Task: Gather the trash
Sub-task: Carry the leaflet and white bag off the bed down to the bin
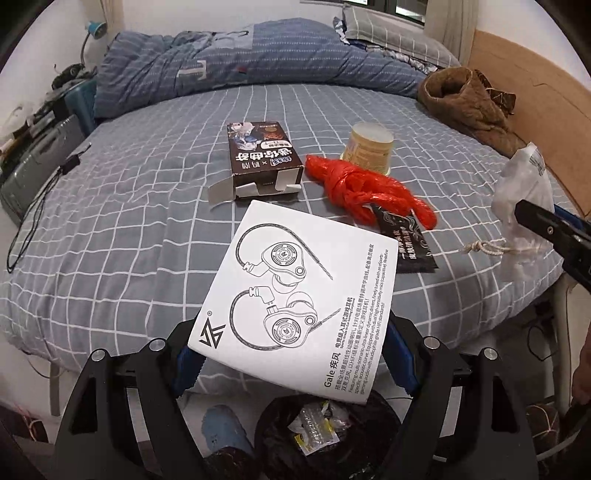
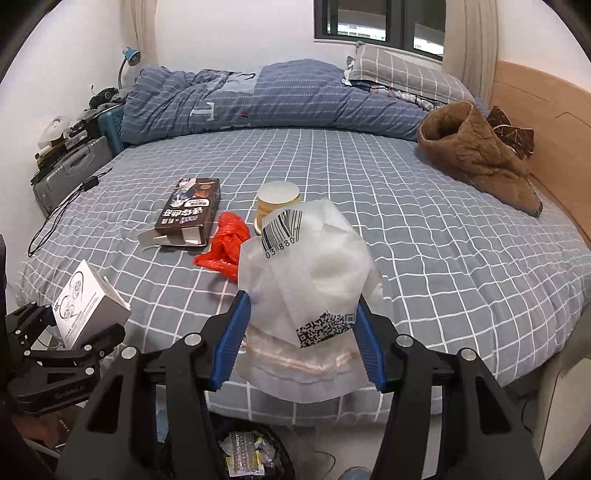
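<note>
L gripper (image 1: pixel 291 354): we've got it clamped on the white box (image 1: pixel 299 295), blue pads pressing both side faces; box held tilted in the air, over the near edge of the bed (image 1: pixel 147 229).
R gripper (image 2: pixel 301 343): we hold the clear bag (image 2: pixel 314 280) w/ it, pads squeezing in from both sides; bag puffs up above the fingers, barcode at top, QR label lower down.
White box: earphone drawing + "Gale" print on top face; off the bed, above the bin (image 1: pixel 373 417).
Clear bag: lifted off the bed at its near edge, right of the white box; a knotted string (image 1: pixel 484 247) hangs from it in L view.
Bin: on the floor just below the near bed edge, black liner, some wrappers inside; under both grippers.
Left on bed, mid area: brown box (image 1: pixel 260 155) w/ flaps open toward us; red bag (image 1: pixel 362 188) knotted, just right of the brown box; cup (image 1: pixel 369 146) upside down behind the red bag, touching or nearly so, can't tell; black sachet (image 1: pixel 410 240) partly under the red bag's near end.
Far side of bed: rumpled quilt (image 1: pixel 236 62) + pillow (image 1: pixel 391 33).
Right side of bed, by the headboard: brown coat (image 1: pixel 465 103).
Left edge of bed: black cable (image 1: pixel 33 218) trailing over it.
</note>
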Demonstrator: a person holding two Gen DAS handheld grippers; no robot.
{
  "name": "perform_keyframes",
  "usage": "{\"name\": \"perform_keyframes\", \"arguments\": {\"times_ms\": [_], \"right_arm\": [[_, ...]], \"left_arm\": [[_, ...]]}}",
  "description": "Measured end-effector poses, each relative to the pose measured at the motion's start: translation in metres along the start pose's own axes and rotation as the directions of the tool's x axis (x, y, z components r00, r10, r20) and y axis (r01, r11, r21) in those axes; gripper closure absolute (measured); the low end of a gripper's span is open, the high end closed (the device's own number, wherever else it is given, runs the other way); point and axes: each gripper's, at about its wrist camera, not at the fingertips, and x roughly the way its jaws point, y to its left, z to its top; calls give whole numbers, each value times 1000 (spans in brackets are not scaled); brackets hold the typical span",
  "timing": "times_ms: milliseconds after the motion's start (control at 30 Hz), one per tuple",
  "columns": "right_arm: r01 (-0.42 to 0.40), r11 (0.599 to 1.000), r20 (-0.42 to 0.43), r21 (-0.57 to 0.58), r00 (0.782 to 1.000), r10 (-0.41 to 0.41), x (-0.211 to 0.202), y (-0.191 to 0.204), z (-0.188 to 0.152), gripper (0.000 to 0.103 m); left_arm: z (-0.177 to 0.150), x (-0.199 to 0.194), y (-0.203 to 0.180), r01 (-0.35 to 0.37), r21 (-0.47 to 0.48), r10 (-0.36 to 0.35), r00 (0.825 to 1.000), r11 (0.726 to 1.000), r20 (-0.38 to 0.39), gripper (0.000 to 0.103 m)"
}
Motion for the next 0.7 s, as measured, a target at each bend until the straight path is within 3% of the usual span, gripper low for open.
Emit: {"name": "perform_keyframes", "arguments": {"times_ms": [400,700], "right_arm": [[-3,1000,-10,-18,1000,3,-29,7,-18,54],[-18,1000,-11,-24,1000,17,-45,20,-31,60]], "left_arm": [[-16,-26,5,26,-36,-26,1000,999,-8,25],[-26,-49,2,1,-20,0,1000,1000,19,25]]}}
